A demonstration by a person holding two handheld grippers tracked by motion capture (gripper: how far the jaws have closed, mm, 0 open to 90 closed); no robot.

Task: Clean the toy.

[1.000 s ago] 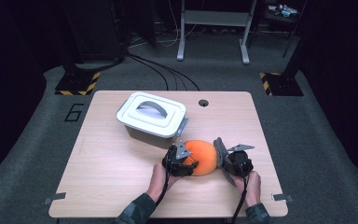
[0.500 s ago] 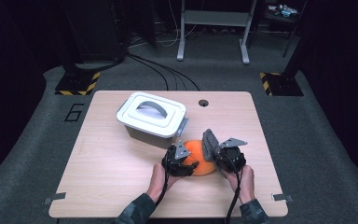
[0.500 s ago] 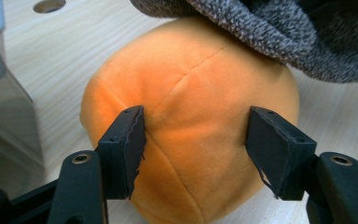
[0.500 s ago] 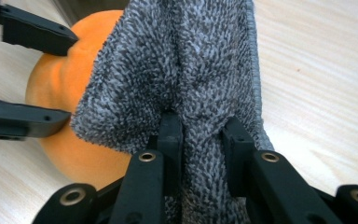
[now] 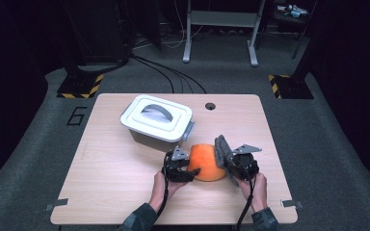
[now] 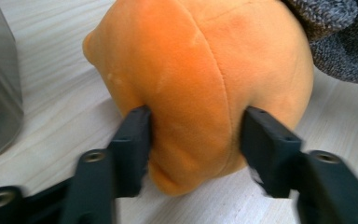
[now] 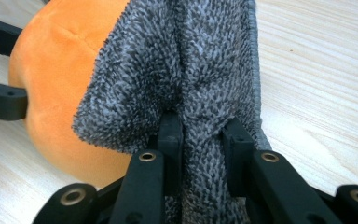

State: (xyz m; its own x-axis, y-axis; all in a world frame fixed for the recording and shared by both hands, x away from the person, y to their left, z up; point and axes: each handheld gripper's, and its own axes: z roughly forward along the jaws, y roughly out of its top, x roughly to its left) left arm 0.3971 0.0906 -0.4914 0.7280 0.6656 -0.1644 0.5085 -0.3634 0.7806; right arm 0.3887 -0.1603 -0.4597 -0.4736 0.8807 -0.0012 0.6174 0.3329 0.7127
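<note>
Your left claw grips the orange plush on the bench, near the white box. Right claw pinches a grey cloth against the plush's far side.

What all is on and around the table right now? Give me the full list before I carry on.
Plush ball: one, orange, front centre of table, between both grippers.
Cloth: one, grey, against the ball's right side.
Lidded bin: one, white with grey handle, behind the ball.
Table: one, light wood.
Metal stand: one, grey, on the floor beyond.
Left gripper: black, shut on the ball.
Right gripper: black, shut on the cloth.
</note>
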